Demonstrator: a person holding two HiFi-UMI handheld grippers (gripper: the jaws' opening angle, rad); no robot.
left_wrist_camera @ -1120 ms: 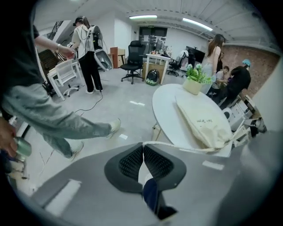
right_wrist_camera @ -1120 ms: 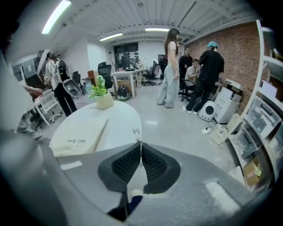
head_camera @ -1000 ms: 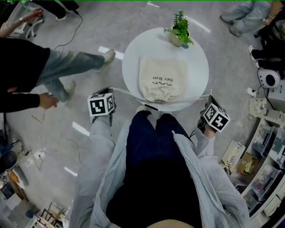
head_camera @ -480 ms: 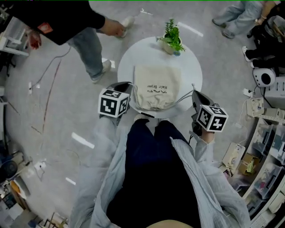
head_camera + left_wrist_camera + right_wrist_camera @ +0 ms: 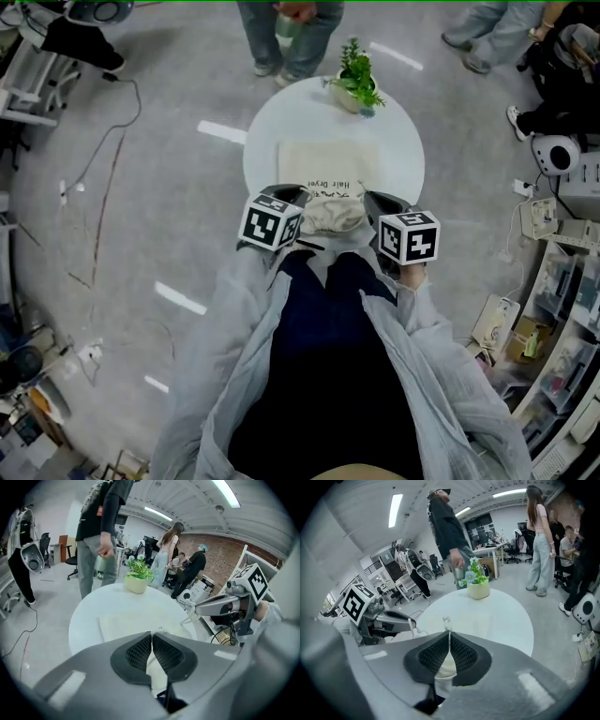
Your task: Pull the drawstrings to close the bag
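Observation:
A cream drawstring bag (image 5: 328,164) with dark print lies flat on the round white table (image 5: 258,150). Its gathered mouth (image 5: 334,216) points toward me. My left gripper (image 5: 298,194) and right gripper (image 5: 370,197) sit close on either side of that mouth. In the left gripper view the left gripper (image 5: 151,635) has its pads pressed together, over the bag (image 5: 136,620). In the right gripper view a thin white drawstring (image 5: 446,621) sticks out of the shut right gripper (image 5: 449,635). Another cord (image 5: 413,626) hangs from the left gripper's tip there.
A small potted plant (image 5: 354,80) stands at the table's far edge. A person (image 5: 291,28) stands just beyond the table, others at the far right. Shelves and boxes (image 5: 562,281) line the right side. Cables (image 5: 103,178) run over the floor at left.
Both grippers have come inward from wide apart to either side of the bag's mouth, and the taut strings have slackened. A person has walked round to the table's far side.

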